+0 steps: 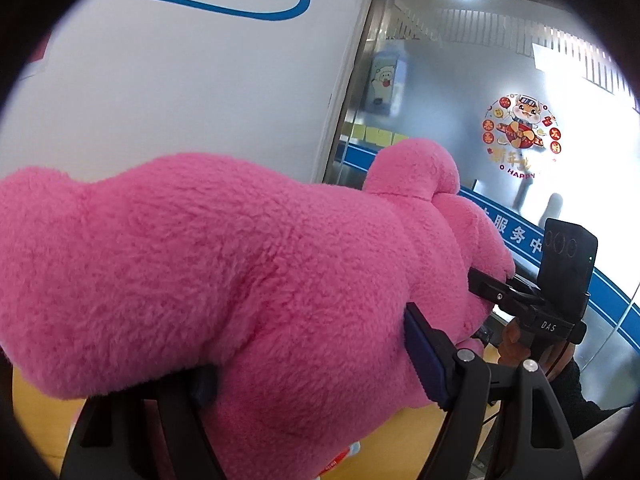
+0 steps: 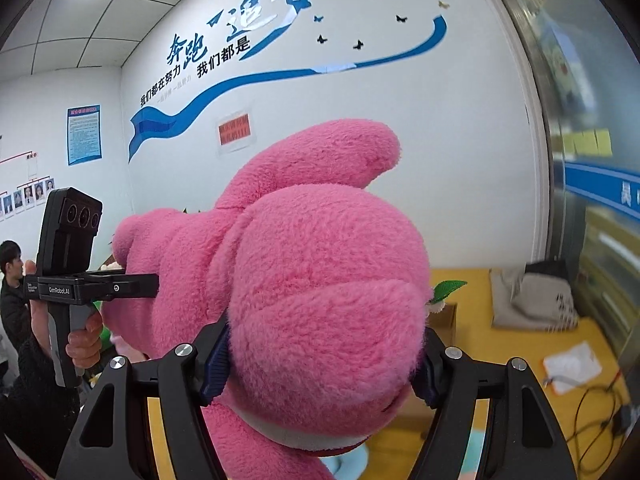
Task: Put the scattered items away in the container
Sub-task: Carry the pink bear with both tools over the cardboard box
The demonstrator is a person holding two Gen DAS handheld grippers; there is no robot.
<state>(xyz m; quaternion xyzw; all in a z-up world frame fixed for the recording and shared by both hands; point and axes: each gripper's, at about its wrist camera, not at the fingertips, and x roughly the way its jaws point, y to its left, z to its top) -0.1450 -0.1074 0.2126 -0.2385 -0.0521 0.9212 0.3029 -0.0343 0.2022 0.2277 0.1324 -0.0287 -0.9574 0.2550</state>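
A big pink plush bear [image 1: 224, 264] fills both views and is held up in the air, above the yellow table. My left gripper [image 1: 312, 364] is shut on the bear's body, its blue pads pressed into the fur. My right gripper [image 2: 320, 360] is shut on the bear's head [image 2: 320, 280], pads on both sides. The right gripper shows in the left wrist view [image 1: 532, 300], at the bear's far end. The left gripper shows in the right wrist view [image 2: 92, 284], at the left. No container is in view.
A yellow table [image 2: 472, 364] lies below, with a beige cloth bag [image 2: 532, 300], white paper [image 2: 572, 366] and black cables [image 2: 600, 412] at the right. A white wall with blue lettering is behind, a glass partition [image 1: 480, 100] to the right. A person [image 2: 12, 280] stands far left.
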